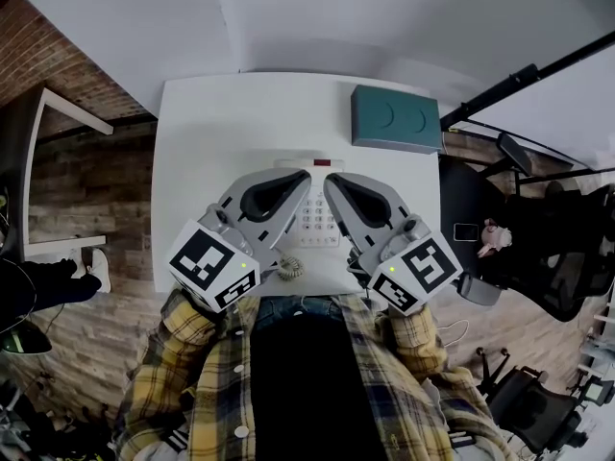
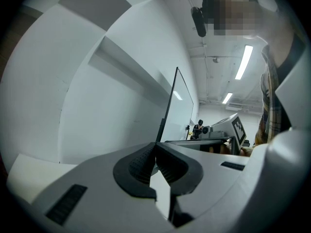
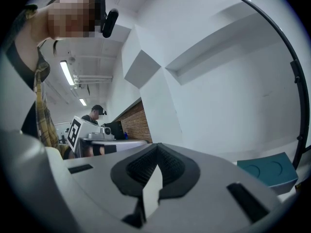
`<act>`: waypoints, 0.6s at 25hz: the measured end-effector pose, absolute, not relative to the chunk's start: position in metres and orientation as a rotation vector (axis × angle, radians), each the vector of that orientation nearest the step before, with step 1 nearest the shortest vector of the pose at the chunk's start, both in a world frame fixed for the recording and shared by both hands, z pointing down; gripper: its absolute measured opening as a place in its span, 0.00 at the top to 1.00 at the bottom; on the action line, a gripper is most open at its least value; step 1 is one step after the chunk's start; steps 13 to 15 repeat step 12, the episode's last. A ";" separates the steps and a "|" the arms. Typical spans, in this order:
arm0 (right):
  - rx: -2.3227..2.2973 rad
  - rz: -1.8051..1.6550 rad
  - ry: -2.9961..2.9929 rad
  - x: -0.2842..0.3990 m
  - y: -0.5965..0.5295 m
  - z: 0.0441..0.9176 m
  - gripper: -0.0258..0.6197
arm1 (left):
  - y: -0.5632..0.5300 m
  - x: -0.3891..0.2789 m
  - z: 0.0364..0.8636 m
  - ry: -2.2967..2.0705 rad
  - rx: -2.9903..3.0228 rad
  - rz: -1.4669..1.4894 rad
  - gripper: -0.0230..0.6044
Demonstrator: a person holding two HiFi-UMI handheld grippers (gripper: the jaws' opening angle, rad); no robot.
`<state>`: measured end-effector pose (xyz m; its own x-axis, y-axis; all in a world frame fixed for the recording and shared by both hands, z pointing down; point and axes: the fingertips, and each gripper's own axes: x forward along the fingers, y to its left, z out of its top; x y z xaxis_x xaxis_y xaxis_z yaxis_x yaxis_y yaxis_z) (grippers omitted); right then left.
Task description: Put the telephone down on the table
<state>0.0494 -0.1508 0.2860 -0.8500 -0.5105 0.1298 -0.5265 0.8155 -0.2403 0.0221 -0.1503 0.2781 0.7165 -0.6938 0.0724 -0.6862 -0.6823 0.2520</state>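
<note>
— While I hover over the white table (image 1: 221, 123), where is the telephone (image 1: 315, 214)?
— On it, between my left gripper (image 1: 300, 179) and right gripper (image 1: 334, 182), jaws pressed together, empty; teal box (image 1: 394, 118) behind, brick wall (image 1: 38, 56) left

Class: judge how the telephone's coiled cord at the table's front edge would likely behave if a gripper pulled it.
The coiled cord looks floppy and springy: it would probably stretch before the telephone moves. Bunched at the edge of the table, it might slip off.

Closed, empty tool (image 3: 156, 148); teal box (image 3: 266, 172) nearby
</note>
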 end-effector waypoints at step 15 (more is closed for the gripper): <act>0.855 0.448 -2.929 0.055 -0.155 0.289 0.92 | -0.150 0.025 0.281 -1.068 2.666 -0.014 0.94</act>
